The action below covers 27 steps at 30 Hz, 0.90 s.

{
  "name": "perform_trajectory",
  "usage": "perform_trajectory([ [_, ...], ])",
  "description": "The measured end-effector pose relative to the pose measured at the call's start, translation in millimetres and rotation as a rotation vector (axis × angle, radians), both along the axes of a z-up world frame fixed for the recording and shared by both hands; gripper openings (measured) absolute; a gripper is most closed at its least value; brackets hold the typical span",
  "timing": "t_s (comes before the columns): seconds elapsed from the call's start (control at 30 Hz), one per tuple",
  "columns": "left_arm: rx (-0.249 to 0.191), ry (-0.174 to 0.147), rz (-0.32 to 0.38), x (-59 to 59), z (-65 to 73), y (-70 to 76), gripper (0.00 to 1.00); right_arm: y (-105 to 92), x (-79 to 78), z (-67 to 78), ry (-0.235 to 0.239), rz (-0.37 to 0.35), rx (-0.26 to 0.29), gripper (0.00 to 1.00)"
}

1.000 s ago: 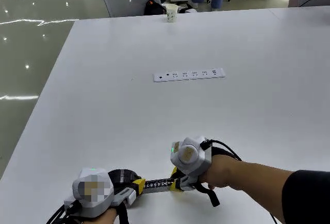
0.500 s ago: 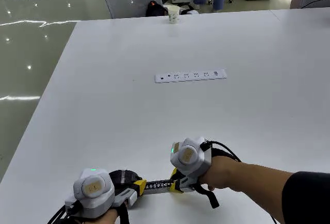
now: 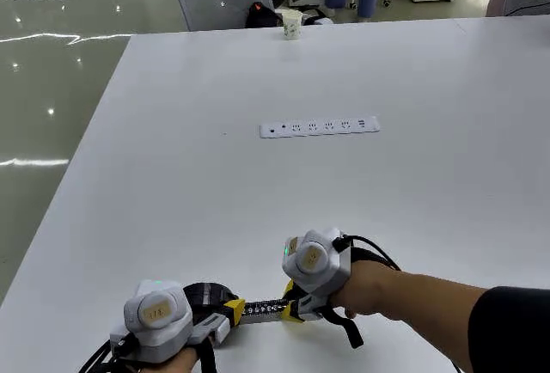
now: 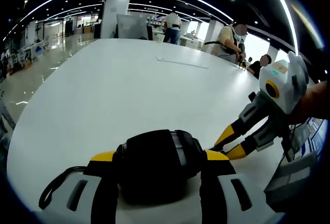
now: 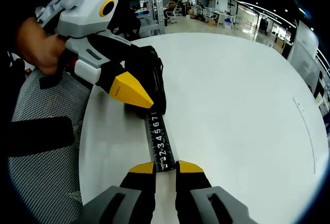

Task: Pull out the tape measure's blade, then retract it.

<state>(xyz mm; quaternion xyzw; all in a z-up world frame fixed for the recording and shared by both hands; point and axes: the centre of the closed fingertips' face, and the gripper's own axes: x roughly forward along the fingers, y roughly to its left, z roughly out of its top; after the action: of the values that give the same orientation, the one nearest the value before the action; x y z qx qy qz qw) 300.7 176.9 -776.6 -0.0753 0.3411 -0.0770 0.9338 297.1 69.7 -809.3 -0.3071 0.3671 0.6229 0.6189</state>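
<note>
Now, on the left, the left gripper [image 3: 219,307] has its two jaws squeezed on the black tape measure [image 4: 154,168], which sits low on the white table [image 3: 258,192], close to the person. A short bit of the blade [image 5: 158,139] sticks out toward the right. The right gripper [image 5: 166,168] has its jaws pinched shut on the blade's end. I think this is the pulling-out step, with only a little out. Next, the right gripper should slide straight away while the left one holds the case tight
</note>
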Motion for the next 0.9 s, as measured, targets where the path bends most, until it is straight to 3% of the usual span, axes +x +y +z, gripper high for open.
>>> perform_trajectory([
  [0.9, -0.009, 0.001, 0.003, 0.2, -0.2, 0.7, 0.59, 7.5, -0.9, 1.4, 0.007, -0.007, 0.016, 0.11],
])
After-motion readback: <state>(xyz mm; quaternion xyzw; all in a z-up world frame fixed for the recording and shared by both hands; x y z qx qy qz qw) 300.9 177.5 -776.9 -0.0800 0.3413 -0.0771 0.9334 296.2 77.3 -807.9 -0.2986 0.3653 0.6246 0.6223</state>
